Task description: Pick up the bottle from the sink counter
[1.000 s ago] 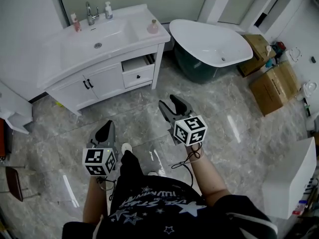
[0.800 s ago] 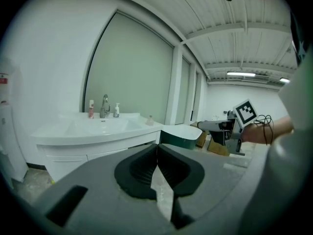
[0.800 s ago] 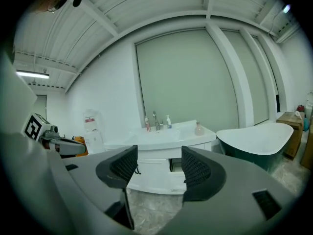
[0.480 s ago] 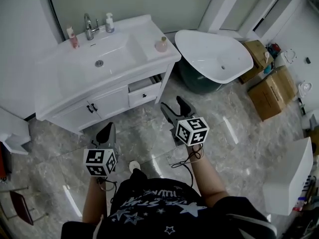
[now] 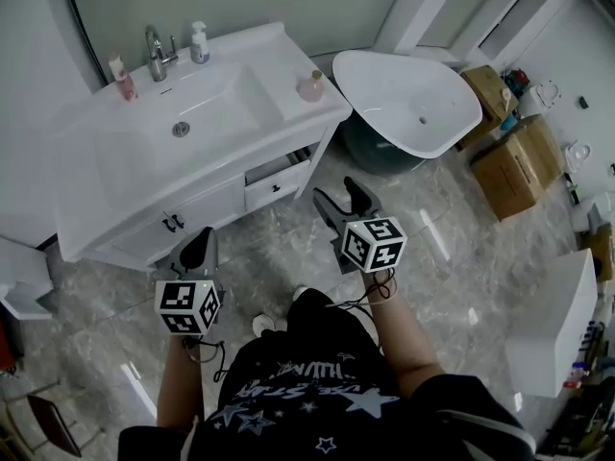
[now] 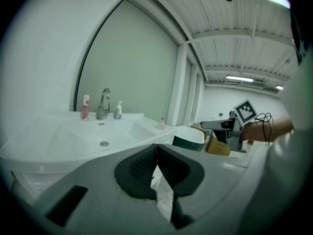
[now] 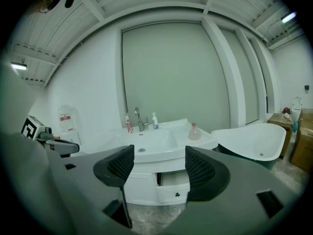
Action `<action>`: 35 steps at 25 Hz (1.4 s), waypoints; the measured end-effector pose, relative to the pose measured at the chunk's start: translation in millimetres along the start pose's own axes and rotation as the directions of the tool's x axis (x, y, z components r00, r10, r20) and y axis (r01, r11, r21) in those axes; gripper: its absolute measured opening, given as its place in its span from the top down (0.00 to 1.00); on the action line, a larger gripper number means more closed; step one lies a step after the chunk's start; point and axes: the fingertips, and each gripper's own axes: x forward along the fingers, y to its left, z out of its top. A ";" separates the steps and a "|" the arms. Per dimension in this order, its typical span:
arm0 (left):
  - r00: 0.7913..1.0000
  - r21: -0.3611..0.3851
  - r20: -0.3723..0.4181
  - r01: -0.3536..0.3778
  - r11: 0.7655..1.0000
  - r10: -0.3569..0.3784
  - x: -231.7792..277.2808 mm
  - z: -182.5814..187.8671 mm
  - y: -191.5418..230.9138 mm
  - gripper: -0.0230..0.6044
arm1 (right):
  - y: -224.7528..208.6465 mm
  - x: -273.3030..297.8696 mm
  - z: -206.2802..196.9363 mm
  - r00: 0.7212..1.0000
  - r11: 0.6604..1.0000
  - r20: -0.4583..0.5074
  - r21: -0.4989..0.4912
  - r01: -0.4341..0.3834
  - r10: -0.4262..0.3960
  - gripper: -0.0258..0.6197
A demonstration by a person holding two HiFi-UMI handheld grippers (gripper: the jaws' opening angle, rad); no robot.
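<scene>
Three bottles stand on the white sink counter [image 5: 279, 65]: a tall pink one [image 5: 121, 77] left of the faucet [image 5: 154, 51], a white pump bottle [image 5: 199, 42] right of it, and a small round pink flask [image 5: 310, 86] near the right end. My right gripper [image 5: 344, 200] hangs over the floor in front of the vanity, far short of the flask [image 7: 194, 131]; its jaws are opening, with nothing between them [image 7: 159, 163]. My left gripper [image 5: 200, 248] is shut and empty [image 6: 156, 148], low before the cabinet doors.
A drawer [image 5: 279, 176] under the counter's right end stands partly open. A white bathtub [image 5: 404, 99] sits right of the vanity, with cardboard boxes [image 5: 519, 166] beyond it. A white cabinet [image 5: 562, 325] stands at the right. The floor is grey marble tile.
The vanity has come nearer and lower in the head view as the person steps toward it. Both grippers are closer to it. The right gripper's jaws stand wider apart.
</scene>
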 end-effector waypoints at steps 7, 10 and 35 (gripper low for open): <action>1.000 0.013 0.011 -0.026 1.000 0.025 53.2 24.1 14.8 0.93 | -46.2 66.0 23.3 1.000 1.000 0.028 0.004 0.001 -0.001 0.48; 0.998 0.018 0.008 -0.057 0.998 0.057 84.3 37.0 26.5 0.93 | -71.3 107.5 36.5 0.999 1.000 0.036 0.017 -0.010 0.009 0.47; 0.985 -0.021 -0.079 -0.155 0.988 0.153 299.4 94.1 64.4 0.93 | -206.2 335.5 51.9 0.986 0.991 -0.164 -0.117 -0.058 0.038 0.47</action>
